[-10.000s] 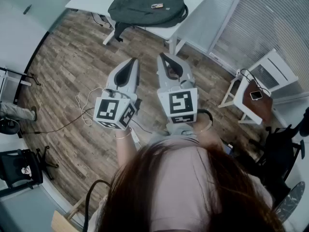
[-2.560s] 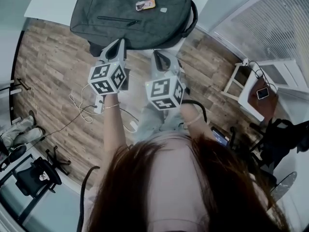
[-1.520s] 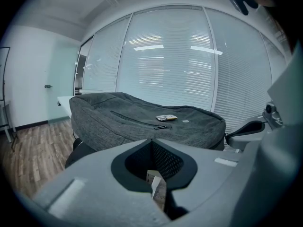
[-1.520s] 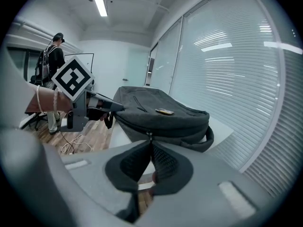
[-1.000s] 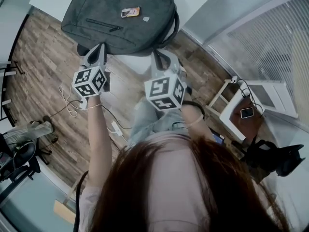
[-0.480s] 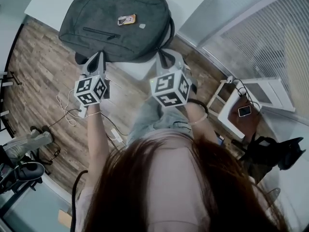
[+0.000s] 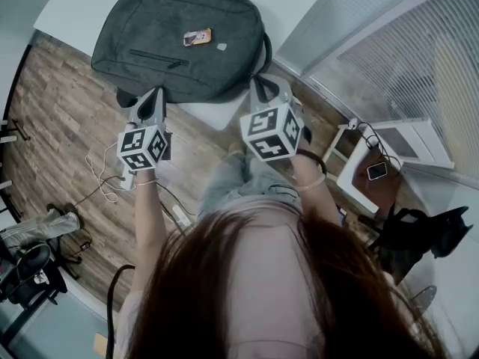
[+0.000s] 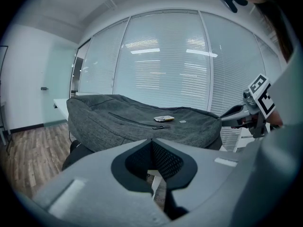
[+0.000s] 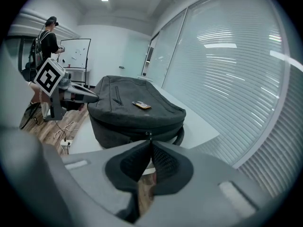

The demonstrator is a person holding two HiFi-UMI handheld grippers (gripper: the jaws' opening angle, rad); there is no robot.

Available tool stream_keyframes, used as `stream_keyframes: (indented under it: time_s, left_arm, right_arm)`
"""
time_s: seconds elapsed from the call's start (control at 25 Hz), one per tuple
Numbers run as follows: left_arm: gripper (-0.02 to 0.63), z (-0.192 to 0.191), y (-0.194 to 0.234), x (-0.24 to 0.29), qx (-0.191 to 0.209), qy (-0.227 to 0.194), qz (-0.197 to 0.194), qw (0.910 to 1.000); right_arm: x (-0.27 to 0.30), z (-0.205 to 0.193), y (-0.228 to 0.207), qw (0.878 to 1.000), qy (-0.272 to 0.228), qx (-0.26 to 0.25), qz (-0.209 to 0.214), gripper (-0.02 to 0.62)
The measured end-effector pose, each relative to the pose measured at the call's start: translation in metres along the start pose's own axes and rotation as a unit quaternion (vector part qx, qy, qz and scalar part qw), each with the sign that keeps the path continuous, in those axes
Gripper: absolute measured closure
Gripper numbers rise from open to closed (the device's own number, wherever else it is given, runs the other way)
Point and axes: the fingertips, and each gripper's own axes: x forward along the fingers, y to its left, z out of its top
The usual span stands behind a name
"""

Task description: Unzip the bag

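Observation:
A dark grey backpack [image 7: 179,40] lies flat on a white table [image 7: 292,6], with a small orange tag [image 7: 197,37] on top. My left gripper [image 7: 155,96] is shut and empty, just short of the bag's near left edge; the bag [image 8: 142,122] fills the left gripper view beyond the jaw tips [image 8: 152,140]. My right gripper [image 7: 266,84] is at the bag's near right corner, by the carry handle. Its jaws [image 9: 150,142] meet with nothing between them. A zipper pull [image 9: 148,135] on the bag's side seam [image 9: 128,129] shows just beyond the tips.
A white side stand [image 7: 367,167] with a phone on it is at the right, by the window blinds [image 7: 419,58]. Cables [image 7: 105,182] lie on the wood floor at the left. A person [image 9: 47,37] stands far back in the room.
My right gripper has shifted to the right, toward the bag's handle corner. The left gripper has stayed at the bag's near left edge. Both remain shut.

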Motion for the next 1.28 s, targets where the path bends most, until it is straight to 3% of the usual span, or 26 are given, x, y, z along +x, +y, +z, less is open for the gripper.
stream_keyframes:
  time_s: [0.44, 0.68, 1.28]
  left_arm:
    - [0.598, -0.001, -0.007, 0.002, 0.023, 0.007, -0.046, 0.9986]
    - [0.598, -0.001, -0.01, 0.003, 0.024, 0.011, -0.062, 0.9977]
    - [0.594, 0.014, -0.016, 0.001, 0.055, 0.015, 0.016, 0.9982]
  right_arm:
    - [0.014, 0.003, -0.021, 1.0, 0.022, 0.0, -0.019, 0.583]
    - [0.019, 0.003, -0.026, 0.999, 0.029, -0.005, 0.012, 0.583]
    - [0.02, 0.0, -0.025, 0.991, 0.005, -0.004, 0.13, 0.583]
